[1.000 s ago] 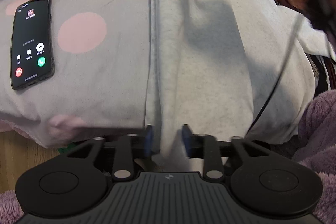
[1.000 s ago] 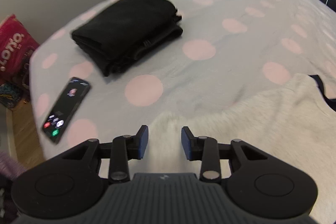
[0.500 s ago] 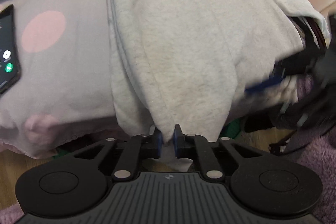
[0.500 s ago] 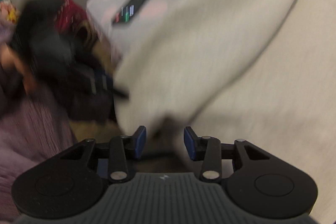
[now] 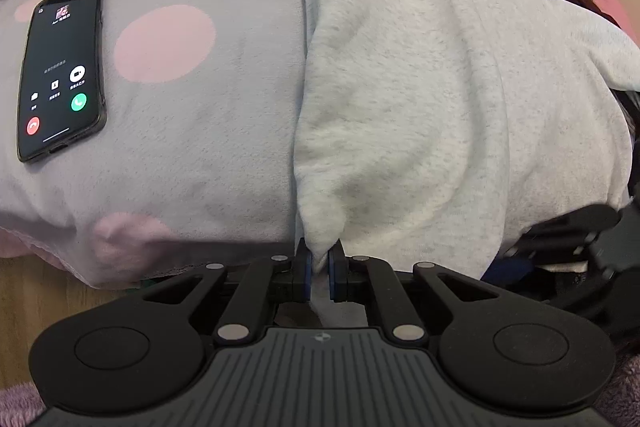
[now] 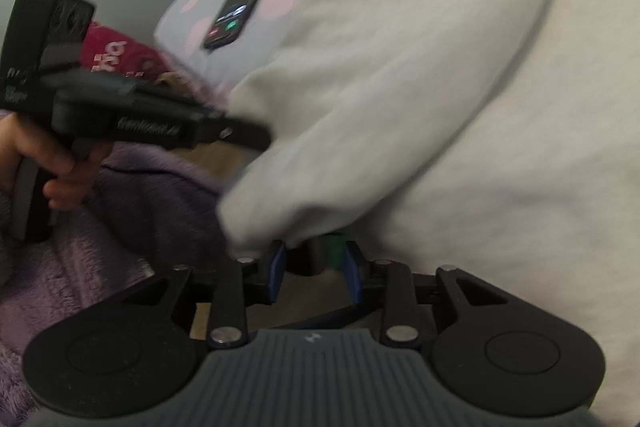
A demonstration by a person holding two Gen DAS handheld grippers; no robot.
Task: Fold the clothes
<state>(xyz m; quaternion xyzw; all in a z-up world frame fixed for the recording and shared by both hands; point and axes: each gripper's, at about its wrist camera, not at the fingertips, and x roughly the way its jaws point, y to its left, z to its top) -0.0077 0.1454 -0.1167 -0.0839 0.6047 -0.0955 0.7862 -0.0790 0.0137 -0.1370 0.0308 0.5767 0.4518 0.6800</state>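
Left wrist view: the left hand-held gripper [image 5: 319, 269] is now clamped on the near corner of the pale grey garment [image 5: 440, 99], where a second ago its jaws stood apart around that hem. A pinch of fleece rises in a small peak just ahead of its fingertips, and the rest of the garment stretches away from it across the bed [image 5: 208, 155], with the near hem hanging over the bed's edge. To that gripper's left, well apart from the cloth, a phone [image 5: 60, 71] lies on the spotted cover, its screen lit.

In the right wrist view the right hand-held gripper [image 6: 314, 269] has swung down from above the bed to the garment's [image 6: 440, 87] near edge. Its jaws stand apart; the hem hangs just ahead of them, with no cloth pinched. Off to its left a hand [image 6: 48, 167] holds the other gripper.

One corner is secured; judging by this, the second corner wants gripping before the fold can be lifted over.
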